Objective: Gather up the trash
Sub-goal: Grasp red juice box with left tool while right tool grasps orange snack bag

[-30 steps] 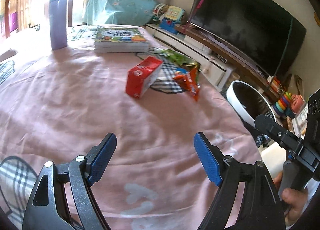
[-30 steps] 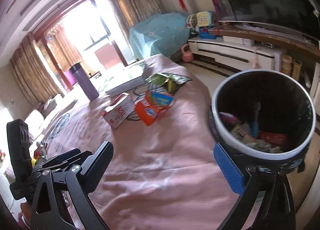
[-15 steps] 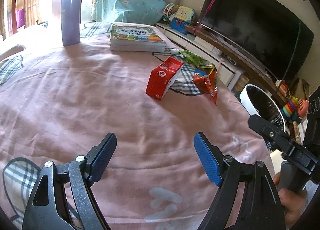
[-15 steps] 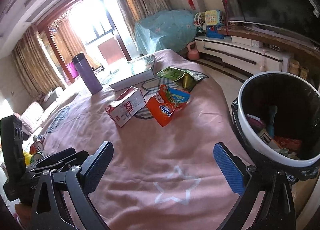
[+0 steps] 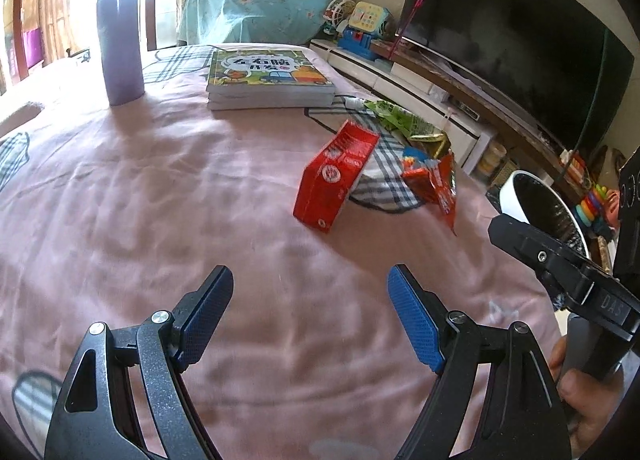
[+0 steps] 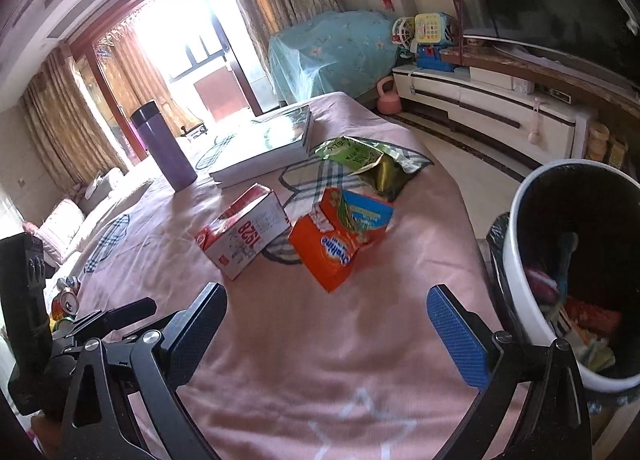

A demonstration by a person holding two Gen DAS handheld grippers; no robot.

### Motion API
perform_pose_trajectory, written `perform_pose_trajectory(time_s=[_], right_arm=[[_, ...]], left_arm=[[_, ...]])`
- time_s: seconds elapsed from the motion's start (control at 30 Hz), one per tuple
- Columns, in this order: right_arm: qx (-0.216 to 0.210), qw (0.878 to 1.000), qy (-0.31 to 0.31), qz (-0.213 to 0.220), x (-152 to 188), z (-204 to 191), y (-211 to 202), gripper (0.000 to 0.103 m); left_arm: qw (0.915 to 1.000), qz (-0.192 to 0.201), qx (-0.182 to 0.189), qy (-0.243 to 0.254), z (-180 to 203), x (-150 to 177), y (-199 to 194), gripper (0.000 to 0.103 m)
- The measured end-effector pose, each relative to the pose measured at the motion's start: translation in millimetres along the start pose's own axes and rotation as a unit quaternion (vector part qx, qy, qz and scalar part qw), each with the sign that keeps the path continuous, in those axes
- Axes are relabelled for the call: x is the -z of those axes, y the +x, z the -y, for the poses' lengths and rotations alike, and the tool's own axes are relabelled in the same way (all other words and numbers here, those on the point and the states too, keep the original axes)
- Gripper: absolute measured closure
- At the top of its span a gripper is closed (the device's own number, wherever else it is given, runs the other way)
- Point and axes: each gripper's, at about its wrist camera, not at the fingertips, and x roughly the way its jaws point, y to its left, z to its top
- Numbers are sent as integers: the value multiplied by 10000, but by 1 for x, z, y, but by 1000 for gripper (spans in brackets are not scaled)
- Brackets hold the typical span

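- Three pieces of trash lie bunched near the tabletop's (image 6: 280,340) edge closest to the white waste bin (image 6: 516,260): a red-and-white carton (image 6: 244,236) on its side, an orange snack packet (image 6: 332,252) just beside it on the bin side, and a crumpled green wrapper (image 6: 360,157) behind the packet, farther from the bin.
- The bin stands off the tabletop, below its edge, its black liner already holding scraps; it seems set there so each piece needs only a short carry.
- The left gripper (image 5: 310,312) hangs over bare pink cloth, well short of the carton, jaws spread and empty.
- The right gripper (image 6: 326,332), nearest the bin, points toward the orange packet, jaws likewise spread wide with nothing between them, apparently readied for bulky packaging.
- A stack of books (image 5: 268,77) and a purple flask (image 5: 120,39) sit farthest from the bin, apart from the trash, evidently not for collection.
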Motion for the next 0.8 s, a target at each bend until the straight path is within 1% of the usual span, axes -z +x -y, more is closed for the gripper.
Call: perform_pose_trajectory(time_s=[0.17, 0.27, 0.43, 0.53, 0.6, 0.63, 0.7, 0.73, 0.77, 0.8], right_arm=[[-66, 9999, 100, -88, -8, 7, 13, 3], [-121, 9998, 122, -60, -14, 8, 17, 4], [-229, 9996, 178, -20, -25, 10, 24, 11], [-212, 9996, 203, -51, -31, 14, 33, 21], [-246, 9993, 260, -97, -33, 16, 40, 32], [-261, 9992, 271, -116, -34, 17, 42, 35], [-259, 9992, 248, -169, -36, 19, 49, 42], [-246, 9992, 238, -210, -36, 19, 52, 45], [-241, 9991, 234, -260, -36, 19, 56, 54], [-246, 9989, 227, -338, -35, 19, 59, 64]], left_arm=[[10000, 22, 22, -19, -3, -17, 11, 21], [10000, 29, 58, -66, -5, -27, 18, 21], [9998, 189, 89, -44, -2, -42, 25, 21], [9996, 256, 128, 10, 1, -47, 29, 21], [9995, 263, 160, 65, 3, -50, 35, 21], [9995, 241, 179, 86, 4, -50, 38, 22], [9995, 192, 226, 137, 7, -50, 43, 28], [9994, 160, 256, 173, 9, -50, 46, 34], [9993, 133, 284, 209, 11, -50, 47, 42], [9992, 111, 308, 249, 13, -49, 49, 47]])
